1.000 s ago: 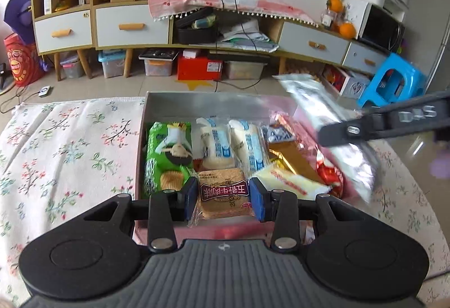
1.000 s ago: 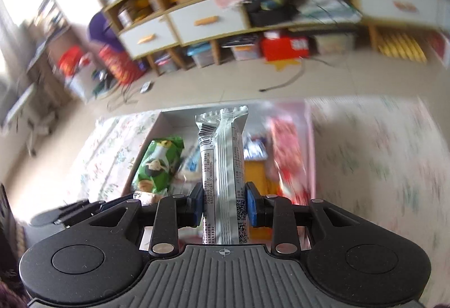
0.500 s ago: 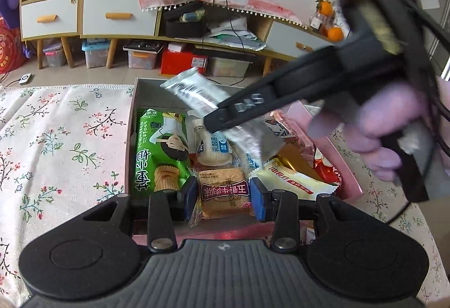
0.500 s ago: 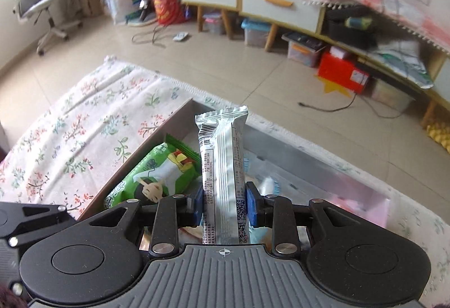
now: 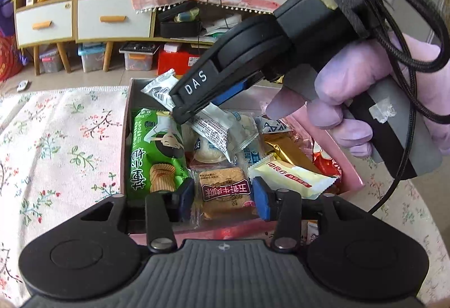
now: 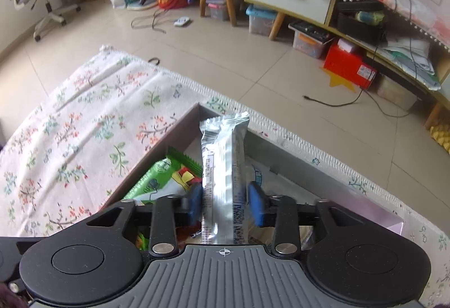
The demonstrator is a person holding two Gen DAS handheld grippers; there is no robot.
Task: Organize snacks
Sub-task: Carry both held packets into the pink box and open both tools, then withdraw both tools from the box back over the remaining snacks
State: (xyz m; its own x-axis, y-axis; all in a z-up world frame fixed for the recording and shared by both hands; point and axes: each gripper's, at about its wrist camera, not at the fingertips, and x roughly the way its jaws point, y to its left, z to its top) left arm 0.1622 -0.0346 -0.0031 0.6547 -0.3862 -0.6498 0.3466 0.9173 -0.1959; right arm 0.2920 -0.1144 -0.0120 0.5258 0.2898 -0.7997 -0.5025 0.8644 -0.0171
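Right gripper (image 6: 225,205) has swung in over the box (image 5: 128,139) since a second ago, fingers now opening off the silver snack bar (image 6: 223,167). Left gripper (image 5: 223,199) hasn't moved, its fingers opening around the brown biscuit pack (image 5: 225,192) in the box.

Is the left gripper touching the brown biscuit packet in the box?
Apart. In the left wrist view the left gripper straddles the brown biscuit packet; its opening jaws show slivers of gap on both sides of the packet.
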